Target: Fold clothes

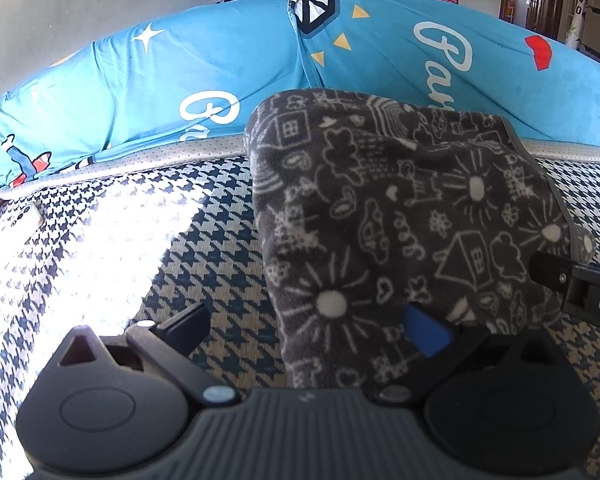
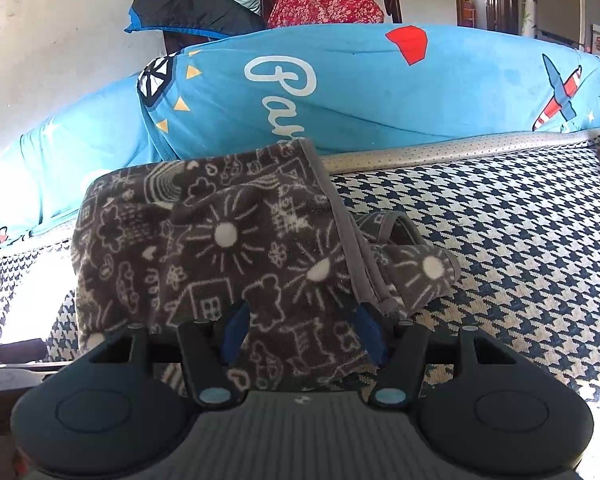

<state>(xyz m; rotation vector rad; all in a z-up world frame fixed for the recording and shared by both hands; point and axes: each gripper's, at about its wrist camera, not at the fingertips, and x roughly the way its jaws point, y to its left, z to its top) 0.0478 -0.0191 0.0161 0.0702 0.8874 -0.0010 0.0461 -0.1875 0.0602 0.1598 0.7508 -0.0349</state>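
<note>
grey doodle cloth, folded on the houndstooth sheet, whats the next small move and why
Probably draw the right tongs back off the grey doodle cloth. The cloth already lies doubled over on the houndstooth sheet, the fabric sits loosely between the blue pads, and the left tongs stand wide open. One loose corner at the right edge may need tucking after.

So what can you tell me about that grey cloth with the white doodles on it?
The grey cloth looks like soft fleece, printed with white suns, houses, clouds and hearts, and edged with a plain grey binding. It lies bunched and partly folded on the houndstooth cover, its far edge close to the blue pillow. The right gripper has fabric between its blue pads; the left gripper stands wide at its near edge.
</note>
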